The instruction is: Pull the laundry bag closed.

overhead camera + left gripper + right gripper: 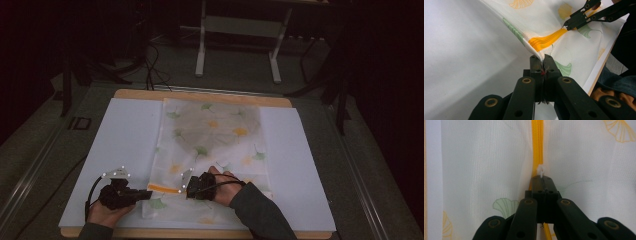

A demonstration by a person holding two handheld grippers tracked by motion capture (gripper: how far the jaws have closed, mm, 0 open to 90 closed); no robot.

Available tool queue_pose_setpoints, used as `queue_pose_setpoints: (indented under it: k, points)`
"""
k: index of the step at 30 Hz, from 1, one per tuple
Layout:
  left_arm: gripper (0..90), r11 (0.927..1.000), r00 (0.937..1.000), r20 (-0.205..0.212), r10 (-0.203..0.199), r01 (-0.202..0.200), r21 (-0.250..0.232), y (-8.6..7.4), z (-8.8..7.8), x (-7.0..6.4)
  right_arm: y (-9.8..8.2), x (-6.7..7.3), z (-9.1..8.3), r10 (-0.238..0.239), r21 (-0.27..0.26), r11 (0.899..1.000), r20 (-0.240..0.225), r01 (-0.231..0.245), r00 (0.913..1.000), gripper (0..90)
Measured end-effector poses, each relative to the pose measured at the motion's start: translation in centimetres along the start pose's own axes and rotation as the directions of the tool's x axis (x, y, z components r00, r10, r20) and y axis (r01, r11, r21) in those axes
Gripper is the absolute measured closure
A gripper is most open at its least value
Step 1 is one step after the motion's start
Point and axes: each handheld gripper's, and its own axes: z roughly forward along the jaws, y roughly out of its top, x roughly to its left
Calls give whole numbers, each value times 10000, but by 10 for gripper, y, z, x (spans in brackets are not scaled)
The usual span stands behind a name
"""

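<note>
Pinching the mesh bag's corner, the left gripper is clamped; the right gripper grips its white zipper pull.

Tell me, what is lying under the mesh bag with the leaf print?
Under the mesh bag lies a white sheet on a wooden board. A darker shape shows through the mesh; what it is cannot be told.

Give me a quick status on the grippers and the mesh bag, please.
Left gripper shut on bag edge. Right gripper shut on white zip pull. Yellow zip taut between them. Nothing in the way.
</note>
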Motion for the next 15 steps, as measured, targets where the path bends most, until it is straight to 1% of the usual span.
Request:
queue_pose_setpoints:
  k: [6,10,12,15]
  points:
    - [889,10000,10000,-5,-4,4,2,0,-1,0,-1,0,-1,-45,24,10000,31,45,10000,900]
    - [889,10000,10000,-10,19,-19,-12,0,-1,1,-4,0,-2,42,49,10000,41,-43,10000,900]
    - [889,10000,10000,-1,8,-8,-9,0,-1,0,-6,-1,-3,60,-26,10000,45,-59,10000,900]
    - [889,10000,10000,-34,18,-18,-16,0,-1,1,-7,-1,-3,35,80,10000,102,-36,9999,900]
